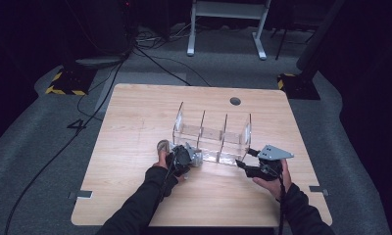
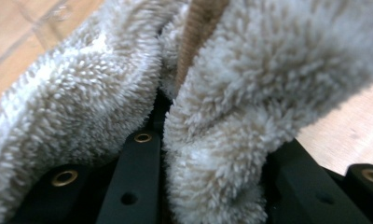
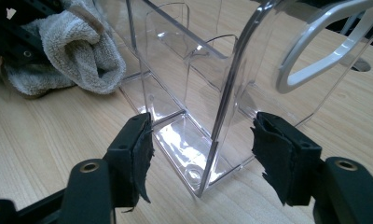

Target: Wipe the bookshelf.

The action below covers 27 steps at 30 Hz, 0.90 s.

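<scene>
Wooden table [image 1: 135,147]: light top, one round cable hole [image 1: 235,101] in it beyond the organiser's far side.

Clear acrylic organiser [image 1: 211,134]: stands upright near the table's middle, split by transparent dividers into open compartments; its end wall with a curved cut-out handle [image 3: 324,51] is the side nearest the right gripper.

Beige fluffy towel [image 2: 250,93]: bunched on the table at the organiser's left front corner, touching or just beside its wall; which, cannot be told.

Left gripper [image 1: 184,157]: at the organiser's left front corner, jaws clamped together on a fold of the towel.

Right gripper [image 3: 201,154]: at the organiser's right front corner, jaws spread apart on either side of the end wall's edge, pads [image 3: 140,149] not pressing on it.
</scene>
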Motion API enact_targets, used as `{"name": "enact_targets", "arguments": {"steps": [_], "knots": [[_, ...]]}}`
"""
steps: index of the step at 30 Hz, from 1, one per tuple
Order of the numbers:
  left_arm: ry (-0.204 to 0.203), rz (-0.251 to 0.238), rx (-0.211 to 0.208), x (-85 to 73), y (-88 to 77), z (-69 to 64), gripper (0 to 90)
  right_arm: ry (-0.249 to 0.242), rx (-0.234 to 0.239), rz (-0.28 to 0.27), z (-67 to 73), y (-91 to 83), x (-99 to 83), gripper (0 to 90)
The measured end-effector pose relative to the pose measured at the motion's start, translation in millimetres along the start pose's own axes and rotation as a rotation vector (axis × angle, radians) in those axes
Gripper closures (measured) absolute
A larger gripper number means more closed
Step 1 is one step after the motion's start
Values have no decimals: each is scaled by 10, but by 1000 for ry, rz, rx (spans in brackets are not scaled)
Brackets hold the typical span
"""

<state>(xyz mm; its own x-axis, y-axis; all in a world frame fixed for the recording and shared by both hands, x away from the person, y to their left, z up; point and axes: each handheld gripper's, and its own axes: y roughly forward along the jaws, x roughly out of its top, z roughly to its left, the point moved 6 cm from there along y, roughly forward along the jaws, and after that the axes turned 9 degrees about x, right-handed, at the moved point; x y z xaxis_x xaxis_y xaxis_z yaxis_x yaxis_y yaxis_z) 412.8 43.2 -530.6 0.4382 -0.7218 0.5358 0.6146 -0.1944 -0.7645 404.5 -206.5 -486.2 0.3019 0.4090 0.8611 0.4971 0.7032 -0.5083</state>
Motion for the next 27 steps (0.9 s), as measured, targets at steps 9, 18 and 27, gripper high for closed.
{"name": "enact_targets", "arguments": {"steps": [9, 18, 27], "knots": [[6, -186, -139, 255, -257, -295, 698, 6, 7, -9, -3, -24, 8, 412], [11, -105, 41, 439, 12, -399, 698, 4, 15, -10, 12, -25, 14, 412], [88, -38, 95, 500, 149, -485, 711, 7, 32, -15, 23, -17, 13, 410]]}}
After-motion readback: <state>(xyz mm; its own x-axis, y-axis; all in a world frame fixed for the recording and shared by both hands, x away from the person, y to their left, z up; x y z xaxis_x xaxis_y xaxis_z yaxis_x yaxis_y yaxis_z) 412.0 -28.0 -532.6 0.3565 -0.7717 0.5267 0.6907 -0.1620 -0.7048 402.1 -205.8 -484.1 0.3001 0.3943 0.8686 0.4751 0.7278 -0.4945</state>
